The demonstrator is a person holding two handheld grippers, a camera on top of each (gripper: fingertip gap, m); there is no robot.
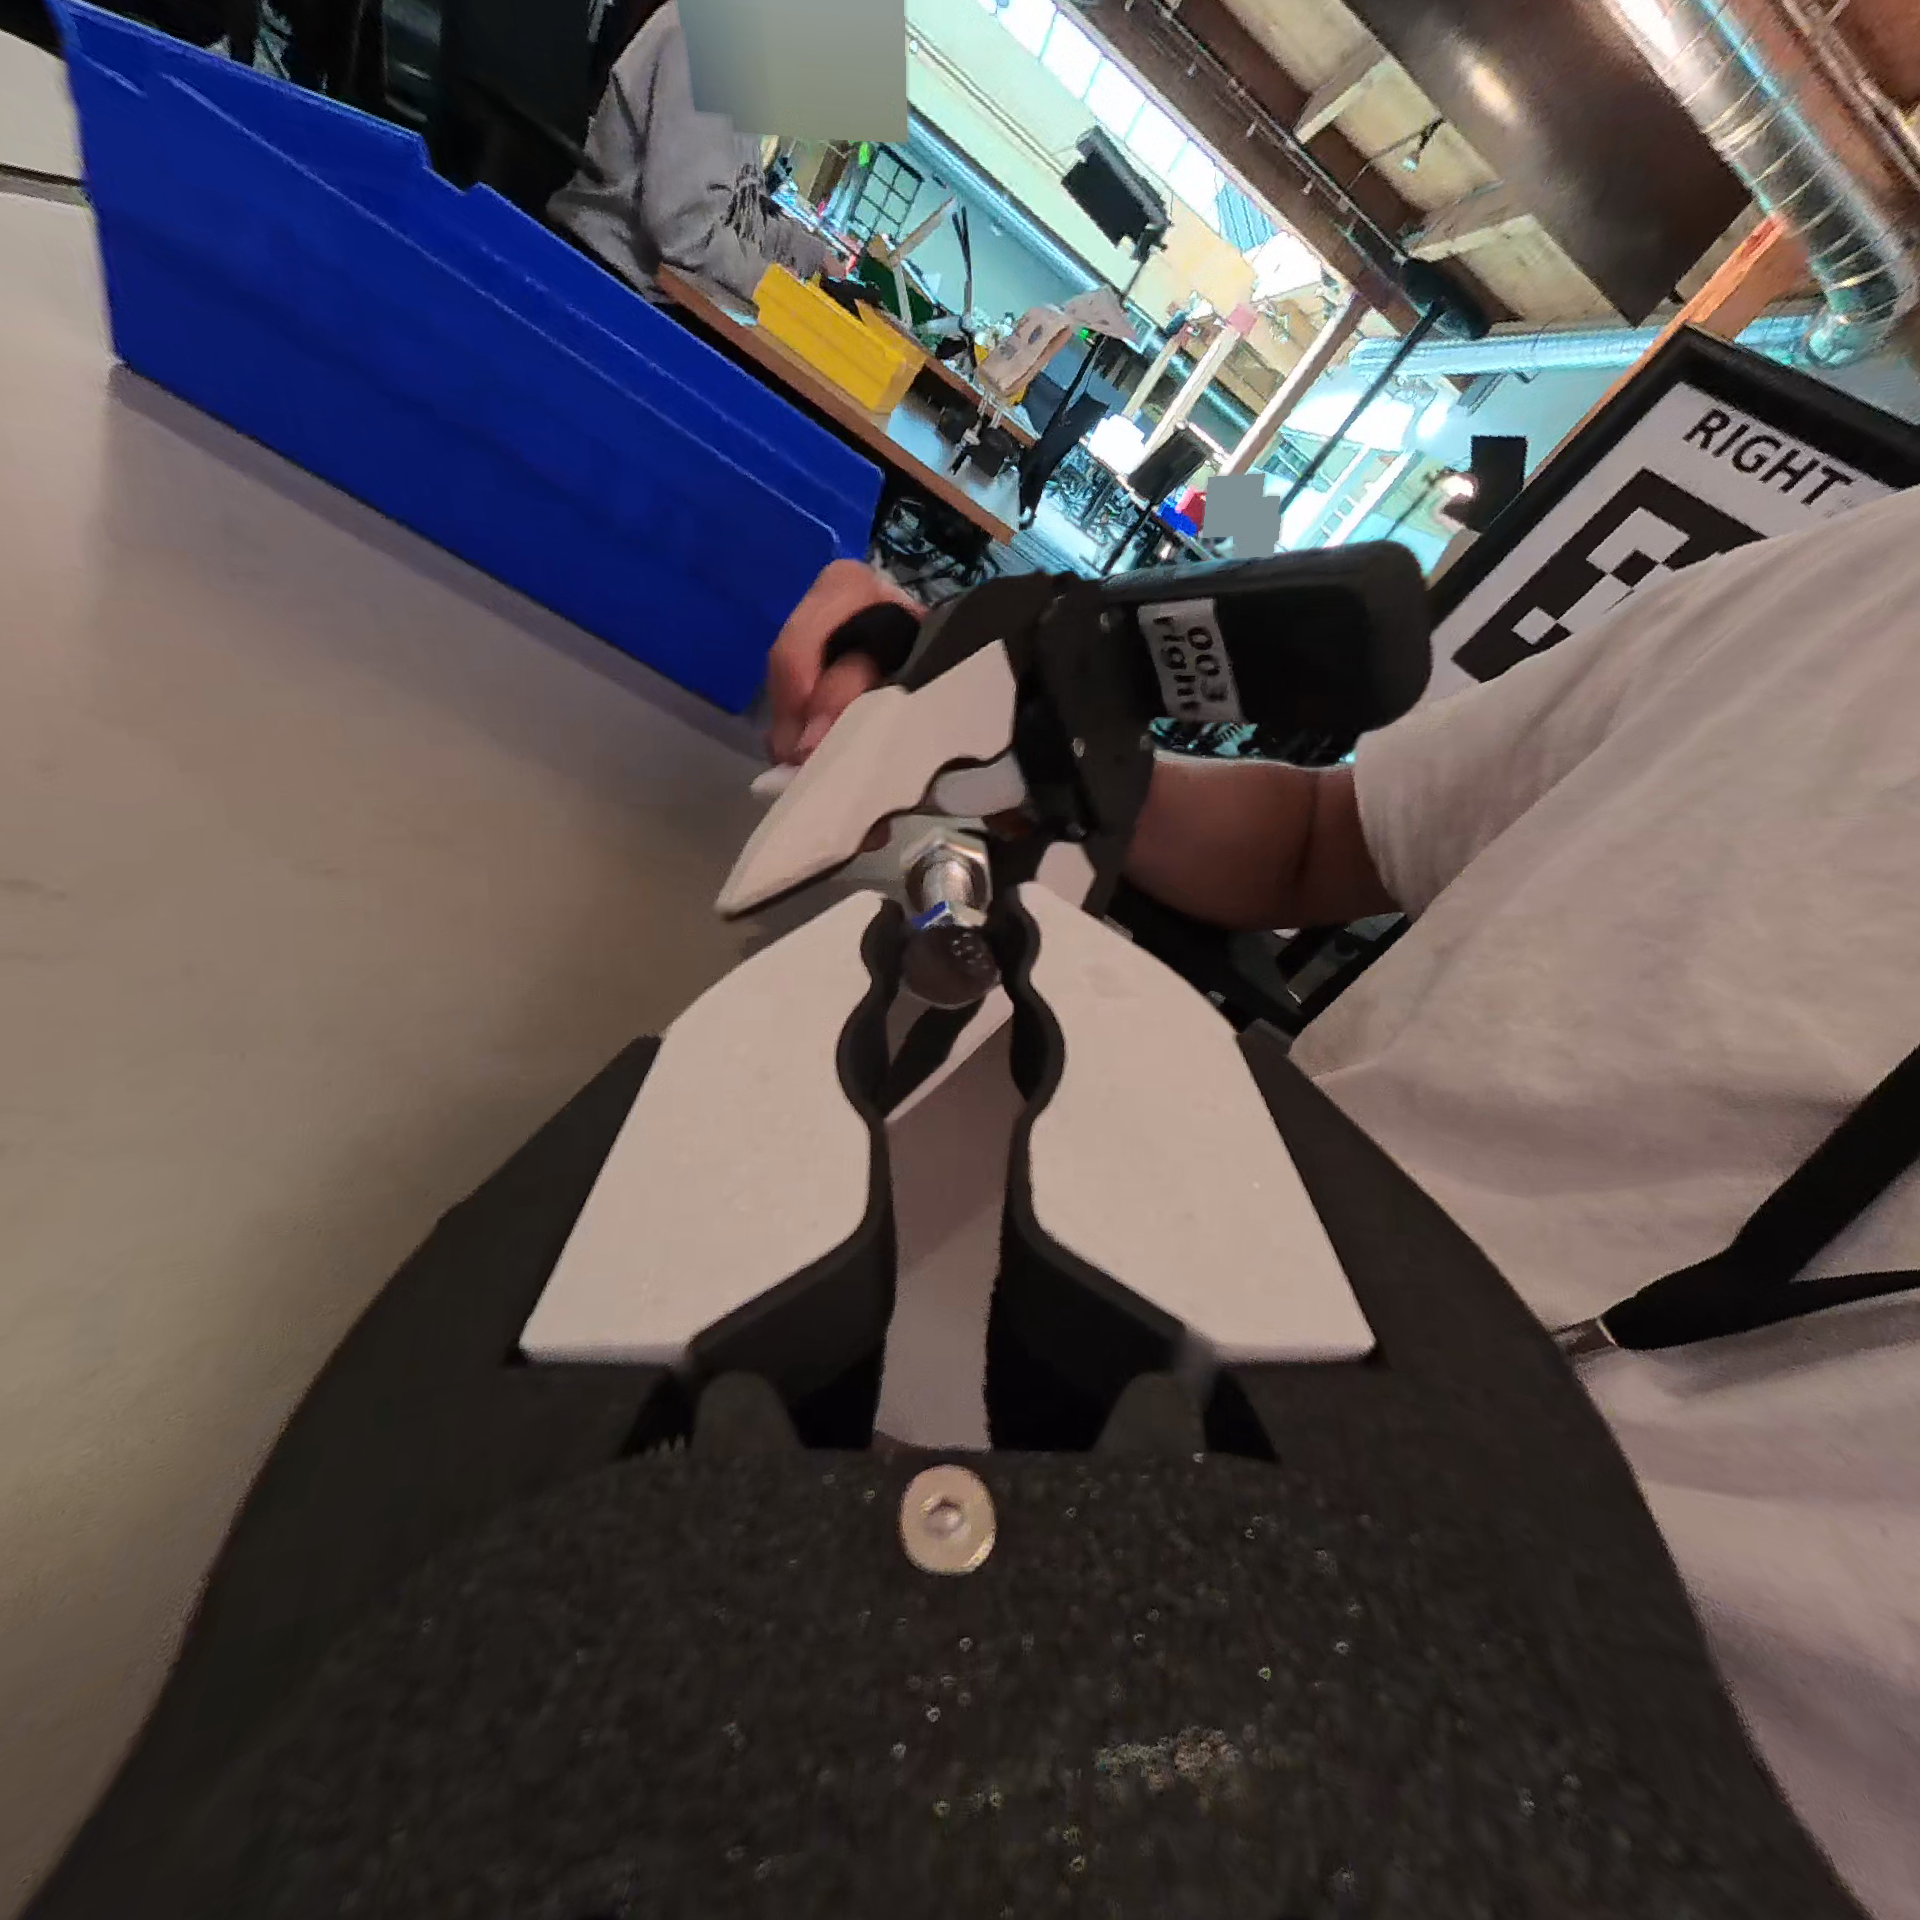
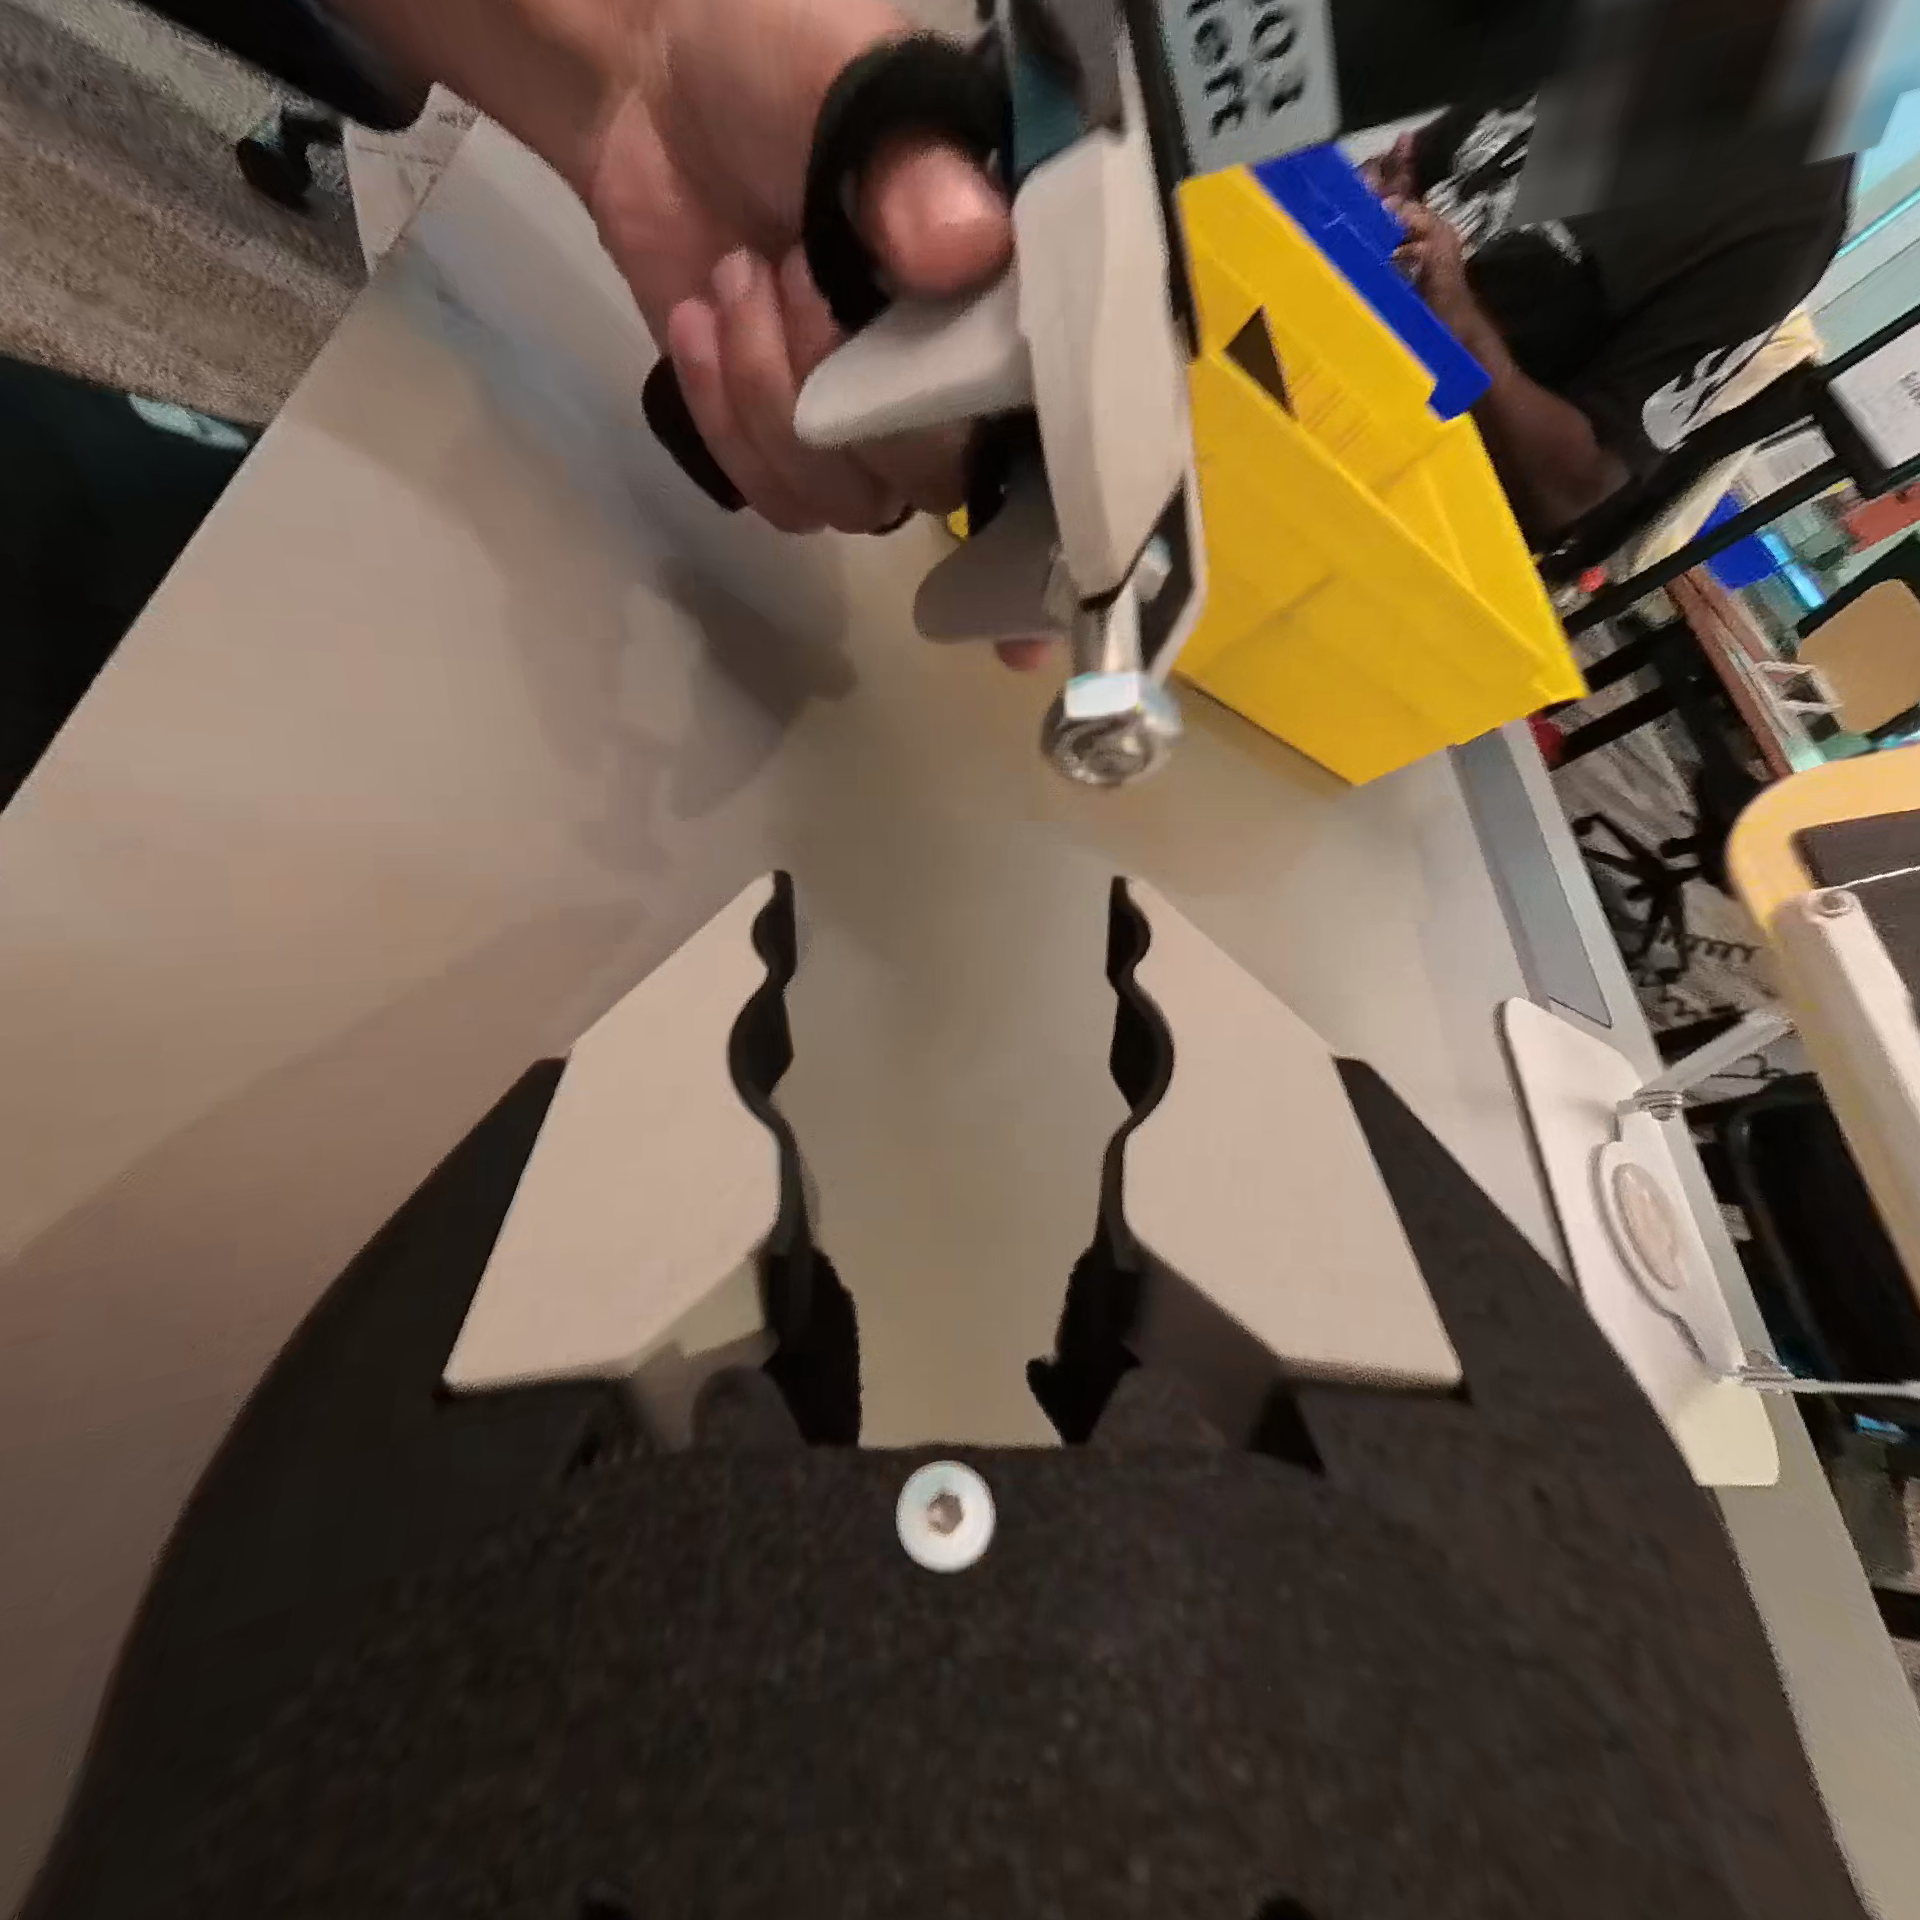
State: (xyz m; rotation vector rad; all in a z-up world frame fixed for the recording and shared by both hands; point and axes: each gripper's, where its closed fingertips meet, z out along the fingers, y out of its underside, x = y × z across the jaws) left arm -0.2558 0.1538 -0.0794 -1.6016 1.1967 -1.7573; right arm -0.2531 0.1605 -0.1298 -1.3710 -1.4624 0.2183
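Note:
My left gripper (image 1: 945, 935) is shut on the head end of a silver bolt (image 1: 943, 894) with a blue mark. The bolt points away from it, with a hex nut (image 1: 951, 847) threaded on the far end. The right wrist view confirms this: the left gripper's fingers (image 2: 1112, 436) clamp the bolt (image 2: 1117, 634), and the nut (image 2: 1107, 722) hangs at its tip. My right gripper (image 2: 948, 894) is open and empty. Its fingertips are just short of the nut and not touching it. It also shows in the left wrist view (image 1: 883, 800), close beside the nut.
Both grippers hover over a pale table (image 2: 416, 727). A yellow bin (image 2: 1351, 540) stands behind the bolt, and a blue bin (image 1: 416, 364) stands farther back. A white bracket plate (image 2: 1631, 1226) sits at the table's right edge. A person in a white shirt (image 1: 1610, 883) holds the grippers.

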